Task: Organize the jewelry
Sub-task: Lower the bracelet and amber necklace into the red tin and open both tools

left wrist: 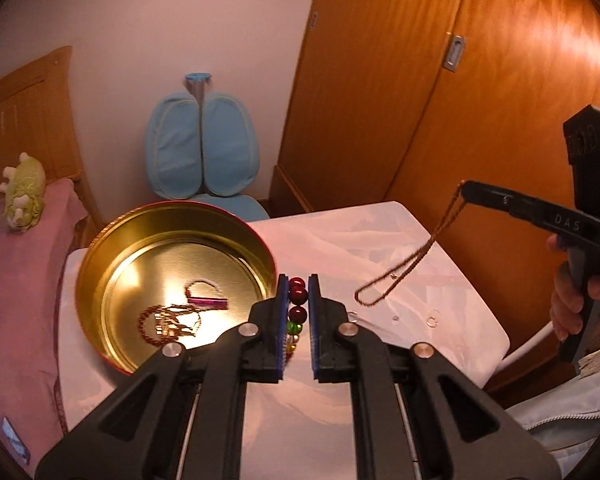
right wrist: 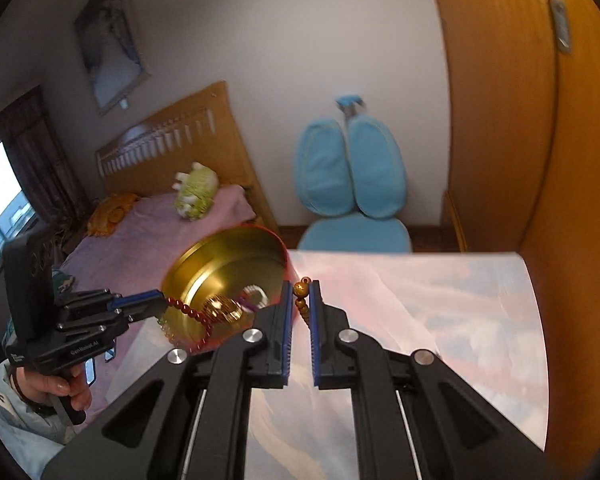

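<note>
Red bead bracelet (left wrist: 298, 300) pinched between left gripper (left wrist: 298, 284) fingers; brown chain (left wrist: 404, 268) pinched by right gripper (right wrist: 301, 286). Both limp, light, slippery; best gripped mid-strand. Gold tin (left wrist: 100, 248) left of fingers.

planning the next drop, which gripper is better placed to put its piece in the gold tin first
Left, probably. The left gripper is shut on the red bead bracelet right beside the gold tin's rim. The right gripper, shut on the brown bead chain, sits farther right over the white table.

Warm dim light; glare in tin (left wrist: 172, 264); fisheye edges; rt view blurred.
</note>
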A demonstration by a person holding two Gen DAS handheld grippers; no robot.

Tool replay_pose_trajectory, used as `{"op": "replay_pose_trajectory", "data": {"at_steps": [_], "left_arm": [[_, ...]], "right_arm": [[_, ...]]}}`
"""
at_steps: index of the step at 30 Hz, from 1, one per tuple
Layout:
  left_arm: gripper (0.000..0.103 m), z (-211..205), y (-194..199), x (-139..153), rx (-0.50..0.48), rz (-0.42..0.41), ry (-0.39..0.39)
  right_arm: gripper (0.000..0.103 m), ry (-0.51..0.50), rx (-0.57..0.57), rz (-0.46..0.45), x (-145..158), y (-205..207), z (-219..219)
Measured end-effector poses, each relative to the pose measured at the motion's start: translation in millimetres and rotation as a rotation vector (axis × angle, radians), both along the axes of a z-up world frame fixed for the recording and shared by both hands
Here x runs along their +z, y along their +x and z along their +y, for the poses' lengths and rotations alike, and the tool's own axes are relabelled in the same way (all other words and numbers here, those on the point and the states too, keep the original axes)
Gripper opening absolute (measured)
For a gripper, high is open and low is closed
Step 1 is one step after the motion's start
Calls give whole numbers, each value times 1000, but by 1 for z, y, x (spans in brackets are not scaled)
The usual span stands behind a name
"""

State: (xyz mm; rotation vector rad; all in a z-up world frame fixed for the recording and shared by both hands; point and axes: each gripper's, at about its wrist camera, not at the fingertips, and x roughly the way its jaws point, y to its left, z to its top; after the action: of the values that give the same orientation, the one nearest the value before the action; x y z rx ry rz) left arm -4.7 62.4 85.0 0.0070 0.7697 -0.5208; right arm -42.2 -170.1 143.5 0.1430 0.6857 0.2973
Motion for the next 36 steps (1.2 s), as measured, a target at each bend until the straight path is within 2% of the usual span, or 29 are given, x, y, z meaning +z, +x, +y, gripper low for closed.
{"op": "replay_pose_trajectory", "data": {"at_steps": [8, 18, 23, 26, 31, 36], "left_arm": [[9, 58, 12, 8, 156, -17, 25], [9, 83, 47, -5, 210, 5, 29], [9, 91, 73, -13, 212, 23, 9], [9, 92, 91, -21, 208, 40, 22], [9, 86, 121, -52, 207, 82, 119], [9, 82, 138, -95, 188, 178, 198]], "right_arm": [[9, -2, 149, -103, 43, 43, 62], [9, -51, 225, -109, 60, 98, 126], [8, -83, 245, -93, 48, 120, 151], [8, -100, 246, -59, 34, 135, 159], [8, -141, 229, 21, -2, 163, 172], [8, -190, 231, 151, -55, 186, 180]]}}
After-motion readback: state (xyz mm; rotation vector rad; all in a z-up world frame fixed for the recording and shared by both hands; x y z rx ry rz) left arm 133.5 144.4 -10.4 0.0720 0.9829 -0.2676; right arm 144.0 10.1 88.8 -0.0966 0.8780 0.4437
